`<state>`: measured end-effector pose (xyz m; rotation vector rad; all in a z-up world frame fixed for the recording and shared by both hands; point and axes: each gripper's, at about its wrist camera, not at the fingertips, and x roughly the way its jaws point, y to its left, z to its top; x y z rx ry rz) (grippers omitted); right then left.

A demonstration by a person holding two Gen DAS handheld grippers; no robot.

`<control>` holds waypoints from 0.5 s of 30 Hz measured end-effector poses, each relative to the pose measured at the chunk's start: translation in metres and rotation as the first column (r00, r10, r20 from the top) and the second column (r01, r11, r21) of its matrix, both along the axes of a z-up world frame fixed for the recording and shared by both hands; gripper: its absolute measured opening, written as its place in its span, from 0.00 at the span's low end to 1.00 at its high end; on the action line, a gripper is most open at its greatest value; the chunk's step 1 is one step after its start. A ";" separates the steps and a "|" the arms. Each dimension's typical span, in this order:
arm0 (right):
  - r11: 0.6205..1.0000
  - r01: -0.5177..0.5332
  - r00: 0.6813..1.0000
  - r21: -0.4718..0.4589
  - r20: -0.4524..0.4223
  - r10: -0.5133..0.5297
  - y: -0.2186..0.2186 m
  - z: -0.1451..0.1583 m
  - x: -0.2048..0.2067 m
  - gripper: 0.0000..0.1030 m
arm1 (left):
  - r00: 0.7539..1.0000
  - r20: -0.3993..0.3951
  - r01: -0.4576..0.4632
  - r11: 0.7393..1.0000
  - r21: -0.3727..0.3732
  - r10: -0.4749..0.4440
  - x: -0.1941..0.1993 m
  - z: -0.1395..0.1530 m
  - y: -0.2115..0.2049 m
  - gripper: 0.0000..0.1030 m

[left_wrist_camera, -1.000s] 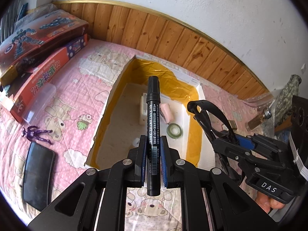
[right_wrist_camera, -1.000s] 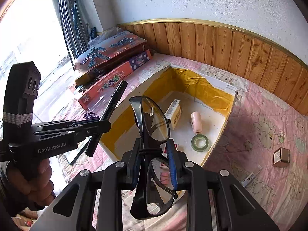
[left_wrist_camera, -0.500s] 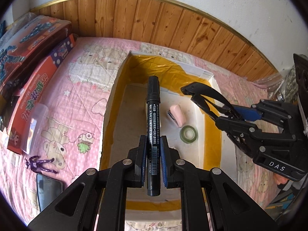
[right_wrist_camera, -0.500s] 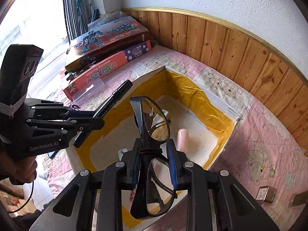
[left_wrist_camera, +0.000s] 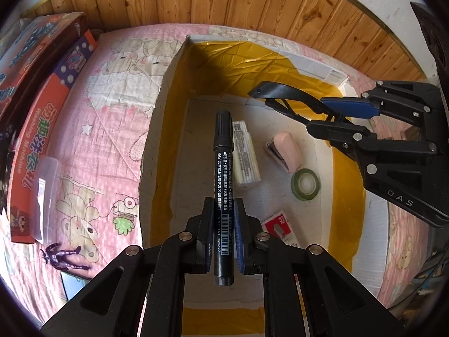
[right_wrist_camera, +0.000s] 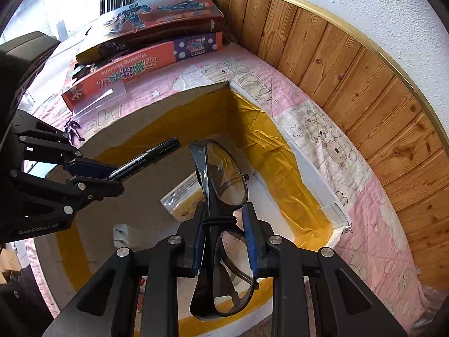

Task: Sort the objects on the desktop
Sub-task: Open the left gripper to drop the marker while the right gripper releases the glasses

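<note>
1. Both grippers are hanging over the open cardboard box (left_wrist_camera: 157,129), its inner walls lined with crinkled yellow tape, with bare floor showing to the left inside
2. The left gripper (left_wrist_camera: 223,234) is clamping a smooth black marker (left_wrist_camera: 223,168); the right gripper (right_wrist_camera: 226,236) is squeezing dark-framed glasses (right_wrist_camera: 224,179) at the bridge
3. A pink stapler (left_wrist_camera: 286,151), green tape roll (left_wrist_camera: 304,184) and white packet (left_wrist_camera: 245,151) are lying on the box floor
4. The red staple box (left_wrist_camera: 280,229) is sitting half hidden behind the left gripper's fingers
</note>
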<state>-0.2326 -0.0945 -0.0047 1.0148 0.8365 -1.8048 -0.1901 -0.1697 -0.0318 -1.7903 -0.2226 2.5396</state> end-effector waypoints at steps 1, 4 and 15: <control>1.000 -0.008 1.000 0.014 -0.005 0.008 -0.003 -0.004 -0.003 0.26 | 1.000 0.009 0.007 1.000 -0.007 -0.007 -0.002 -0.002 0.001 0.12; 0.998 -0.029 0.999 0.048 -0.020 0.030 -0.009 -0.014 -0.013 0.26 | 0.999 0.041 0.015 1.000 -0.015 -0.014 -0.010 -0.011 0.005 0.13; 0.974 -0.128 0.989 0.186 -0.045 0.139 -0.034 -0.044 -0.033 0.26 | 0.992 0.129 0.015 1.000 -0.019 -0.012 -0.030 -0.035 0.007 0.12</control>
